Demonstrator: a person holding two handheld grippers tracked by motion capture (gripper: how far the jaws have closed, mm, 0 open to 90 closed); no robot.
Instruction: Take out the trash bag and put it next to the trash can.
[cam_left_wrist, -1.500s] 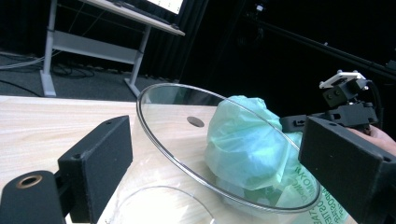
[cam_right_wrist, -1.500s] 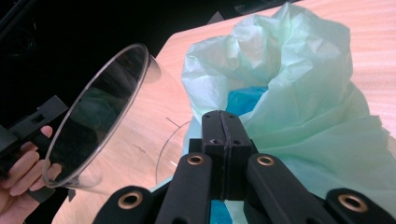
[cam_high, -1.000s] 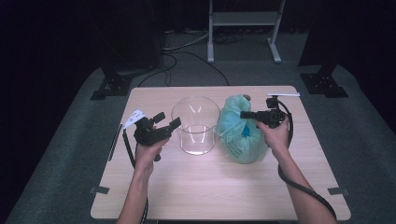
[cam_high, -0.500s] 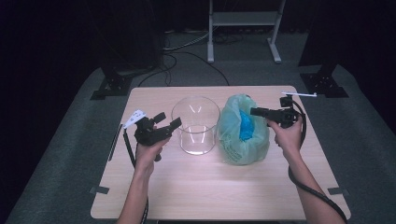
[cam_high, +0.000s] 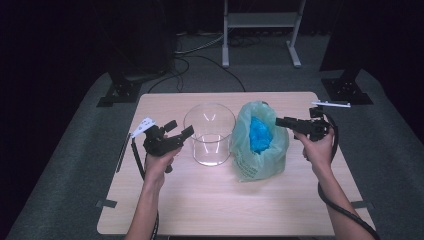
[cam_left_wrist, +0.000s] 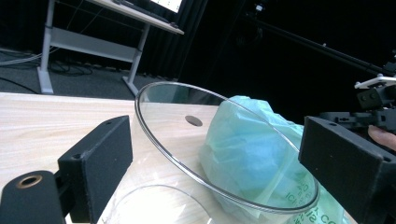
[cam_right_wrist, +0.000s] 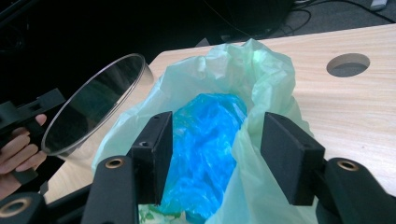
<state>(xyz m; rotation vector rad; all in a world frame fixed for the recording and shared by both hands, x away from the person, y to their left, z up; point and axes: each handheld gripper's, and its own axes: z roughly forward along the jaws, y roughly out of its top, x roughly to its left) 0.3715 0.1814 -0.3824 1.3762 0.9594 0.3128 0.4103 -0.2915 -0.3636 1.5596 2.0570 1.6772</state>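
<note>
On the table (cam_high: 200, 200), between jar (cam_high: 209, 134) and right gripper (cam_high: 281, 121), sits the green bag (cam_high: 260, 150) with blue stuff (cam_high: 258, 134) inside. That gripper's jaws have just been opening, empty, level at the bag's mouth; probably reaching in comes next. Left gripper (cam_high: 179, 129) gapes beside the jar.

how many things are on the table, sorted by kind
glass bowl: 1
green bag: 1
blue bag inside the green one: 1
total: 3
</note>
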